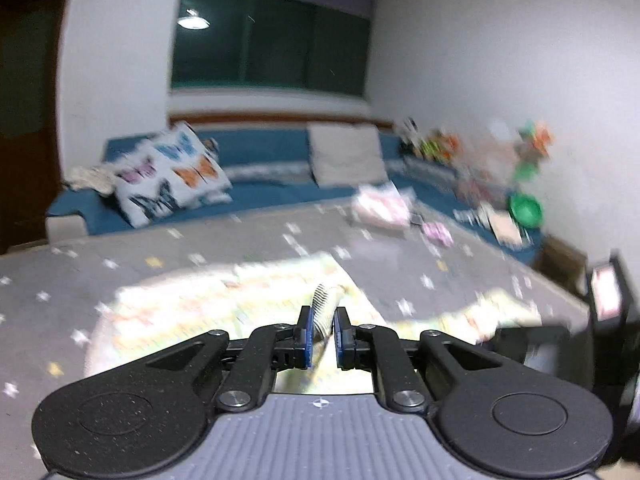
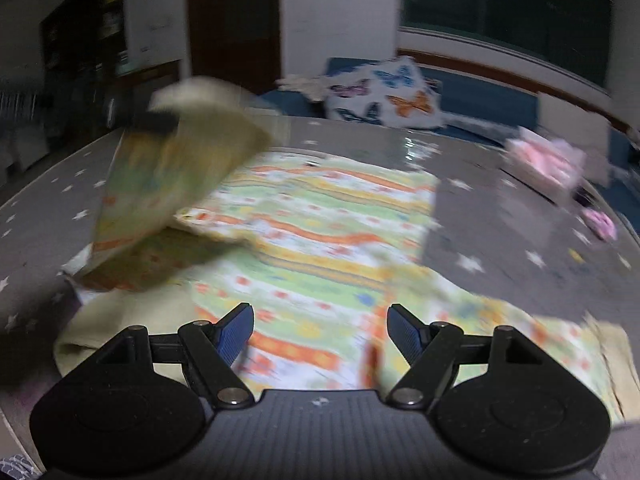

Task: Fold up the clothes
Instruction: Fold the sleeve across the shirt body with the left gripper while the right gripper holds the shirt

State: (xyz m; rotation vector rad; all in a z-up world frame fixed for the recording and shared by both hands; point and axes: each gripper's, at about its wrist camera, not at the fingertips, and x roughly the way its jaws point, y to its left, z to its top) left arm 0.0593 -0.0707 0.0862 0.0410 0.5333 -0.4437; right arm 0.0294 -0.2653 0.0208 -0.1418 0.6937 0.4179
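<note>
A pale yellow garment (image 2: 320, 232) with green and orange printed bands lies spread on the grey star-patterned table (image 2: 500, 216). My left gripper (image 1: 322, 320) is shut on a striped edge of the garment (image 1: 324, 304) and holds it above the table. In the right wrist view it shows at the upper left (image 2: 156, 122), lifting a sleeve part of the garment up and over. My right gripper (image 2: 320, 332) is open and empty, just above the near part of the garment. Both views are blurred by motion.
A blue sofa (image 1: 260, 192) with a butterfly pillow (image 1: 172, 172) and a white pillow (image 1: 344, 152) runs behind the table. Pink folded items (image 2: 548, 164) lie at the table's far right. Toys (image 1: 524, 168) crowd the sofa's right end.
</note>
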